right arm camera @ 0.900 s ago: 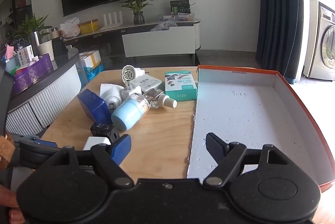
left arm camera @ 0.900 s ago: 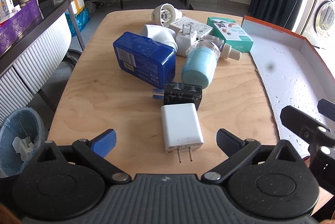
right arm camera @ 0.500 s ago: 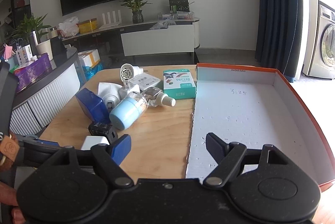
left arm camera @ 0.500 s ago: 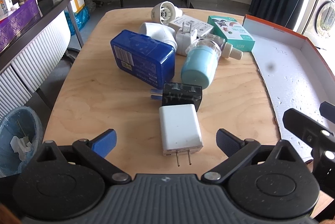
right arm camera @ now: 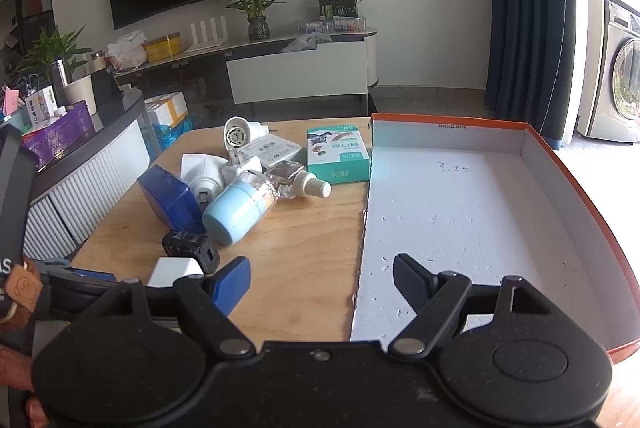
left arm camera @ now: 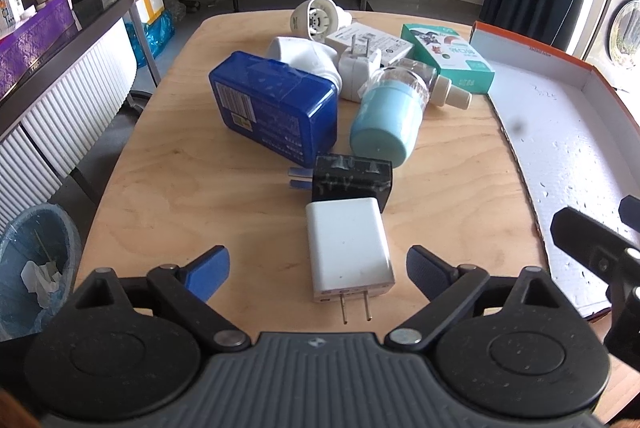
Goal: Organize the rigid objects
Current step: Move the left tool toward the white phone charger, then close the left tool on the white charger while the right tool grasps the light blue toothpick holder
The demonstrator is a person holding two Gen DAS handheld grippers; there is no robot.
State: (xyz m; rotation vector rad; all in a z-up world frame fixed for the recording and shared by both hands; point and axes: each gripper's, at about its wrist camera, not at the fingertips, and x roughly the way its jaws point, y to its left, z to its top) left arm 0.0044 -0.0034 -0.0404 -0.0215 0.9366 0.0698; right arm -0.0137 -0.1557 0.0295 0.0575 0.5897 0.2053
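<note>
A pile of rigid objects lies on the wooden table point(left arm camera: 192, 196). Nearest is a white charger point(left arm camera: 347, 248) with its prongs toward me, then a black adapter point(left arm camera: 352, 180), a blue tin point(left arm camera: 276, 108), a light-blue capped bottle point(left arm camera: 388, 120), a white plug point(left arm camera: 358, 68) and a green box point(left arm camera: 448, 58). My left gripper point(left arm camera: 318, 270) is open and empty, its fingers on either side of the white charger, above the table. My right gripper point(right arm camera: 322, 282) is open and empty over the near edge of the orange-rimmed white tray point(right arm camera: 480, 204).
A white round lamp-like part point(left arm camera: 316, 18) and a flat white box point(left arm camera: 368, 42) lie at the far end of the pile. A bin point(left arm camera: 36, 268) stands on the floor to the left. A curved counter point(left arm camera: 60, 40) runs along the left.
My left gripper has moved forward a little, so the white charger now lies between its fingers. My right gripper has barely shifted.
</note>
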